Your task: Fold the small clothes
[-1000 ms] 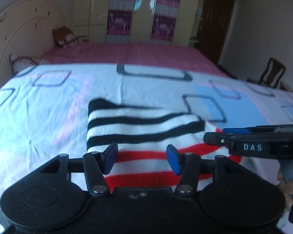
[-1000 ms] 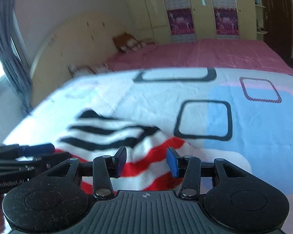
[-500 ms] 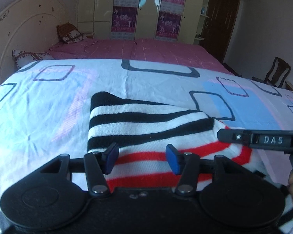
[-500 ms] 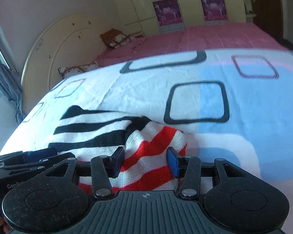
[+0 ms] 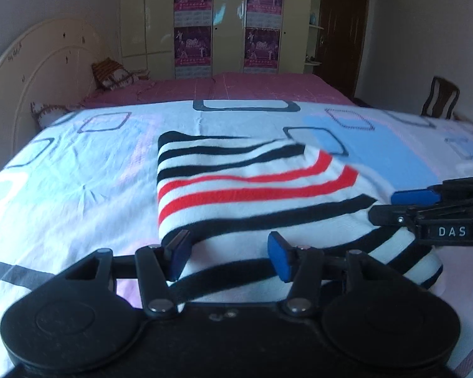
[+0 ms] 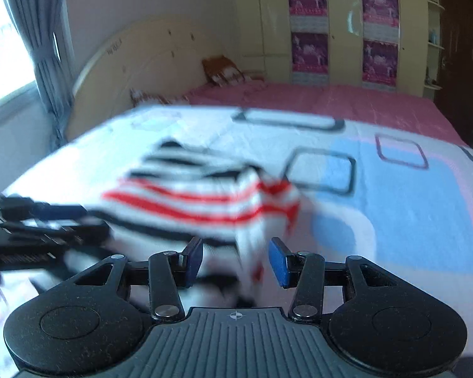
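1 striped sweater (image 5: 252,189), folded, on bedsheet (image 5: 78,173), just ahead of both grippers. Left gripper (image 5: 227,256): jaws spread, holding nothing. Right gripper (image 6: 235,260): spread, nothing pinched; view blurred.

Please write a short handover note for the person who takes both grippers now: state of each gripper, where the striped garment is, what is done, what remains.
Left gripper: open, low over the near edge of the striped sweater, holding nothing.
Right gripper: open, cloth between its fingers, not clamped; this view is blurred.
The sweater lies on the patterned bedsheet, partly folded, with layers stacked.
Left to do: grip the near edge, finish the fold, flatten.
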`<state>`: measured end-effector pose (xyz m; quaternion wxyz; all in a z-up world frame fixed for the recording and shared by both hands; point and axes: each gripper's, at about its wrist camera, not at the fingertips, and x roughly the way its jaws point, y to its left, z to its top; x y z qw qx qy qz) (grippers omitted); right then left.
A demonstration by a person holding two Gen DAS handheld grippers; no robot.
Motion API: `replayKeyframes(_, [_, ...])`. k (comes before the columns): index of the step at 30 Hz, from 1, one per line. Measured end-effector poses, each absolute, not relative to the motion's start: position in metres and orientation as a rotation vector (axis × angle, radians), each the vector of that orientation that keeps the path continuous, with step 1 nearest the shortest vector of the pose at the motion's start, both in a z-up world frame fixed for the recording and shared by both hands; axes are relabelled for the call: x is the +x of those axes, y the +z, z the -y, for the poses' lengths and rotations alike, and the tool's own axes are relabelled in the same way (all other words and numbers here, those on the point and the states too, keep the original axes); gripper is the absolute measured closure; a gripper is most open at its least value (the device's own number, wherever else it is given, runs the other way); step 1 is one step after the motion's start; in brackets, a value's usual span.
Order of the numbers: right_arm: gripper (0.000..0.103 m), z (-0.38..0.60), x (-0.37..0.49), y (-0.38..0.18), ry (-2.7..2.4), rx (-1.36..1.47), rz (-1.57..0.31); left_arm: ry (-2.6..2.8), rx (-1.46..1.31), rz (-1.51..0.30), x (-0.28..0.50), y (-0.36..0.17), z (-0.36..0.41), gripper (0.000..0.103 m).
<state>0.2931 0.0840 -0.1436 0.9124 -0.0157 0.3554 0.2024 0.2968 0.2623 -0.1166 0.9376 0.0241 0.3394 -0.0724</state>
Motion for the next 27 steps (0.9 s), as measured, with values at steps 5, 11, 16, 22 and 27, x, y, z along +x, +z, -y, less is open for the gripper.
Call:
replayKeyframes(5, [0.057,-0.067,0.302,-0.160,0.393,0.111,-0.790,-0.128,0.050,-0.688,0.295,-0.117,-0.260,0.051])
replayKeyframes(11, [0.057,-0.072,0.272,-0.148,0.427,0.086,-0.779,-0.102,-0.003,-0.703,0.268,-0.110,-0.269,0.052])
replayKeyframes(16, [0.056,-0.074,0.270,-0.172,0.421,0.080,-0.816,-0.063,-0.011,-0.727,0.266,-0.124,-0.270,0.049])
replayKeyframes(22, [0.048,-0.070,0.270,-0.162,0.408,0.104,-0.836,-0.040,-0.034,-0.732,0.259,-0.110,-0.267,0.033])
replayKeyframes(27, [0.015,-0.060,0.239,-0.135,0.405,0.166,-0.768,0.018,-0.044,-0.690,0.229,-0.081,-0.257,0.008])
